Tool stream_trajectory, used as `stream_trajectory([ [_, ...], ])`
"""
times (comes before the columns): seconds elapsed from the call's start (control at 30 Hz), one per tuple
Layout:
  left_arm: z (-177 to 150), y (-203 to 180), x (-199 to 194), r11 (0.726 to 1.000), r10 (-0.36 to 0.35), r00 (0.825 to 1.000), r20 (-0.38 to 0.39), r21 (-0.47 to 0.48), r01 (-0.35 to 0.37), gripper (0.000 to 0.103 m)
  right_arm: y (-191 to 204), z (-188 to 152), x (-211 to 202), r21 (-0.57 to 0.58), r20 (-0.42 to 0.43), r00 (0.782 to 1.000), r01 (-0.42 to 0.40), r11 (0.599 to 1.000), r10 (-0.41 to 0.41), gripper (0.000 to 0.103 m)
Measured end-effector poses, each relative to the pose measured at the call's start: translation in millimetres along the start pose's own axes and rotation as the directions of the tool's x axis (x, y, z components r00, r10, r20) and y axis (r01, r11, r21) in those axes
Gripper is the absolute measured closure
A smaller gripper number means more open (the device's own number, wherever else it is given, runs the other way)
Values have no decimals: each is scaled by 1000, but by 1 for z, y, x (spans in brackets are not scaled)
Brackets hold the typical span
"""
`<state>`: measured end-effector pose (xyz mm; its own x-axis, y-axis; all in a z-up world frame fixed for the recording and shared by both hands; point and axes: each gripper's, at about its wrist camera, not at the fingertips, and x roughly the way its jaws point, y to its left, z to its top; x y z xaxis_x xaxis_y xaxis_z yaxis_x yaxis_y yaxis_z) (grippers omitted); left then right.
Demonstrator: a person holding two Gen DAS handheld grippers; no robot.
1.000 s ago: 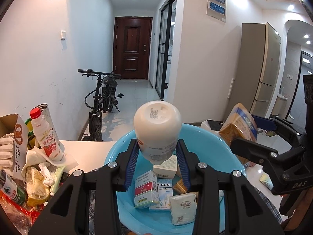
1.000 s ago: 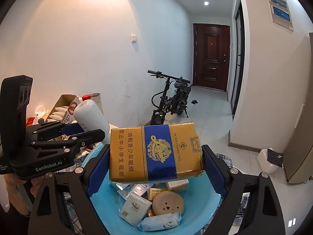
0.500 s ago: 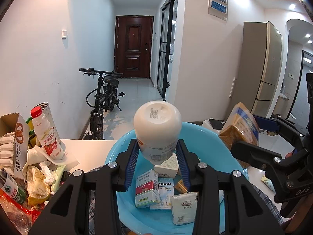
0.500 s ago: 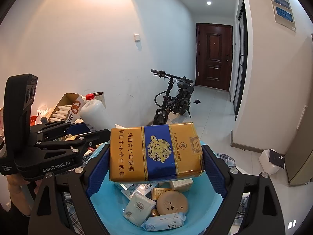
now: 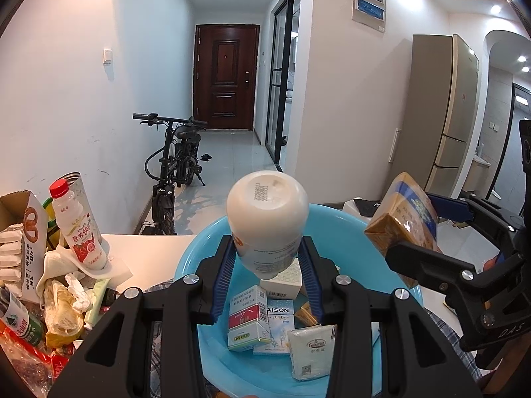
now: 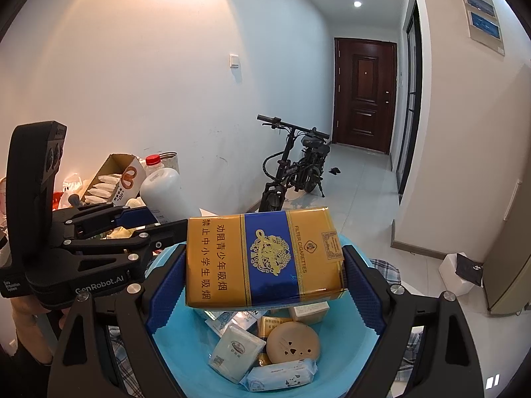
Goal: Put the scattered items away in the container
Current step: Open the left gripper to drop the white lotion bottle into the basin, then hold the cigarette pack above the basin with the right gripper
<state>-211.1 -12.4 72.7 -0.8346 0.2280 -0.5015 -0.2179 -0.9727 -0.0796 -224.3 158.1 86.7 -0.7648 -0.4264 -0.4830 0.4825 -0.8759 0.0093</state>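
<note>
White hallway walls, a dark door and a parked bicycle point(image 5: 172, 169) are being shown behind a table point(image 5: 149, 248) crowded at nine o'clock with snack clutter.

Compared with a second ago, little is being changed: both loads are being kept above the blue basin point(image 5: 199, 255), which suggests release is near.

A white bottle point(image 5: 267, 219) is being clamped, base outward, by the left gripper point(image 5: 267, 275). A gold and blue cigarette carton point(image 6: 265, 258) is being gripped endwise by the right gripper point(image 6: 265, 285), over the basin's three o'clock side.

Small boxes and tissue packs are already being held in the basin. Its six o'clock floor is being left partly bare; the grippers are being held near each other.
</note>
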Motion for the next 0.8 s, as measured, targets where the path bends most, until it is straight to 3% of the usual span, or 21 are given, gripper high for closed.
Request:
stream_trajectory([
  [0.33, 0, 0, -1, 1000, 13, 1000, 0, 2, -13, 65, 5, -1, 7, -16, -15, 1000, -1, 1000, 0, 13],
  [0.4, 0, 0, 0, 1000, 20, 1000, 1, -1, -20, 48, 8, -2, 8, -24, -19, 1000, 3, 1000, -4, 13],
  [0.43, 0, 0, 2, 999, 35, 999, 1, -3, -35, 23, 9, -2, 8, -27, -20, 1000, 4, 1000, -5, 13],
  [0.47, -1, 1, 3, 999, 54, 999, -1, -4, -54, 5, 9, -3, 8, -30, -21, 1000, 10, 999, -11, 13],
  [0.5, 0, 2, 4, 996, 84, 996, -3, -2, -84, 0, 9, -3, 9, -33, -22, 999, 29, 999, -30, 13],
  [0.57, 1, 5, 3, 993, 121, 993, 1, 2, -121, 0, 5, -3, 9, -27, -23, 999, 29, 999, -29, 13],
  [0.8, 1, 7, 2, 989, 148, 989, -8, -1, -148, 0, 4, -4, 8, -22, -19, 1000, 20, 1000, -21, 13],
])
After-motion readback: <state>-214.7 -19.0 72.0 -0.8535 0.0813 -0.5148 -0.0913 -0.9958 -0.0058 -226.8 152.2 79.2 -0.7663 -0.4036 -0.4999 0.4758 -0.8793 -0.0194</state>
